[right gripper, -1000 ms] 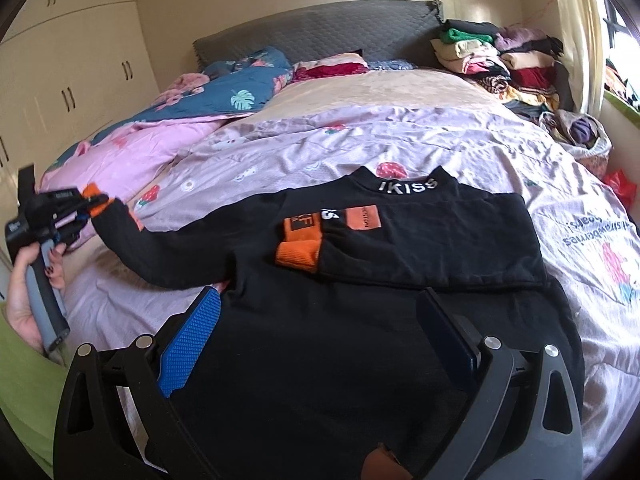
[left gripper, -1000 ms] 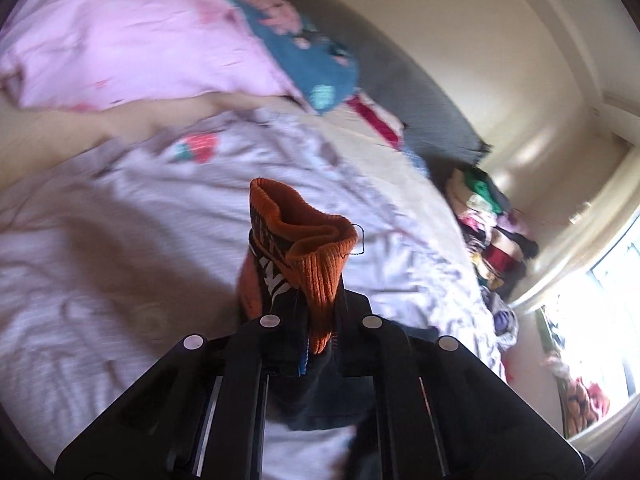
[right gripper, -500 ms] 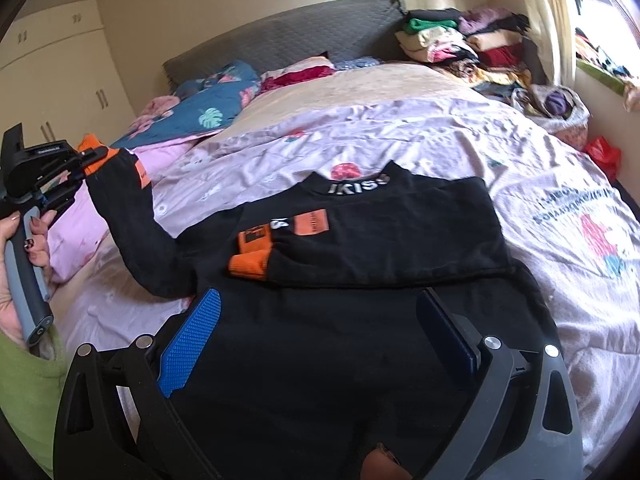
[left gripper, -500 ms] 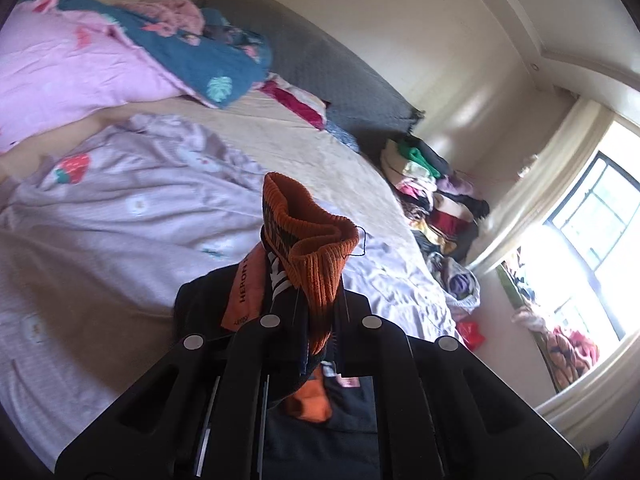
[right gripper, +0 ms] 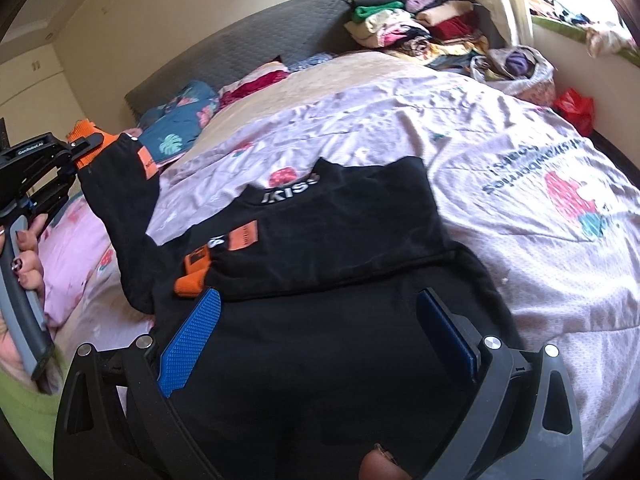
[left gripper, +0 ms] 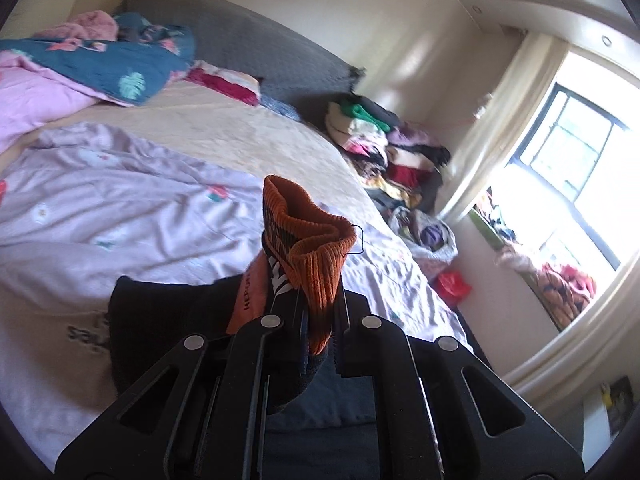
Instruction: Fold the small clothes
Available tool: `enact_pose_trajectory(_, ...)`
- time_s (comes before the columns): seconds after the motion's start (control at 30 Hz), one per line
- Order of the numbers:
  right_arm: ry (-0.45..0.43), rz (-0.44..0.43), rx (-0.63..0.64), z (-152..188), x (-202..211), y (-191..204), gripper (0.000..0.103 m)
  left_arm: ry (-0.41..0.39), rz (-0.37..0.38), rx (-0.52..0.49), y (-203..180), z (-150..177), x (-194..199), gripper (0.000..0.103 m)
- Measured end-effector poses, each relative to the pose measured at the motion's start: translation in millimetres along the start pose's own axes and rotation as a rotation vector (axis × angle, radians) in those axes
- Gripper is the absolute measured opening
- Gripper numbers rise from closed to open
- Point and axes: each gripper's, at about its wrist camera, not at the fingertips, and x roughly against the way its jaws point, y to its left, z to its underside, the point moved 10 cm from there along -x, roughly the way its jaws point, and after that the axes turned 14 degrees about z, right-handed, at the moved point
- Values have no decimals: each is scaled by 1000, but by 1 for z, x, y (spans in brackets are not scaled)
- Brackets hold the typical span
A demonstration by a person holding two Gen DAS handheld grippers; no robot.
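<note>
A black sweater [right gripper: 320,352] with orange cuffs lies on the lilac bedspread [right gripper: 520,184]. One sleeve is folded across its chest, its orange cuff [right gripper: 190,282] resting there. My left gripper [left gripper: 316,320] is shut on the other sleeve's orange cuff [left gripper: 316,256] and holds it raised above the bed; it also shows in the right wrist view [right gripper: 80,148] at the far left, with the black sleeve [right gripper: 124,224] hanging from it. My right gripper [right gripper: 316,336] is open and empty, low over the sweater's lower body.
A grey headboard [right gripper: 248,48] stands at the far end. Pink and blue bedding [left gripper: 100,68] lies at the far left. A pile of folded clothes [right gripper: 416,24] and a bag [right gripper: 516,68] sit beside the bed near the window. A red bag [right gripper: 576,108] lies on the floor.
My left gripper has lifted the cuffed sleeve and swung it in toward the sweater's body. My right gripper has stayed open over the sweater.
</note>
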Motion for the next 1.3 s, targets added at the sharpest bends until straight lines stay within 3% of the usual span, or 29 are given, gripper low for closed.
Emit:
enact_pose_trajectory(0.13, 12, 12, -33, -1, -6, -16, 98, 47, 26, -8, -10, 19, -25, 3)
enact_pose_trajectory(0.37, 27, 55, -78, -5, -11, -45, 98, 204, 43, -46, -18, 80, -74, 3)
enact_pose_trajectory(0.77, 63, 135, -103, -13, -18, -78, 98, 382, 104, 13, -4, 156, -116, 7)
enact_pose_trajectory(0.83, 74, 141, -104, -15, -22, -79, 98, 405, 130, 22, -7, 164, -119, 25)
enact_pose_trajectory(0.9, 80, 140, -110, -17, -26, -78, 98, 438, 161, 24, -9, 173, -119, 37)
enact_pose_trajectory(1.03, 92, 129, -85, -21, -36, -66, 98, 445, 205, 49, -11, 172, -110, 55)
enact_pose_trajectory(1.1, 99, 109, -46, -22, -43, -54, 97, 428, 203, 47, -7, 162, -100, 58)
enact_pose_trajectory(1.3, 118, 62, 131, -24, -74, -8, 80, 316, 8, 33, 52, 113, -61, 66)
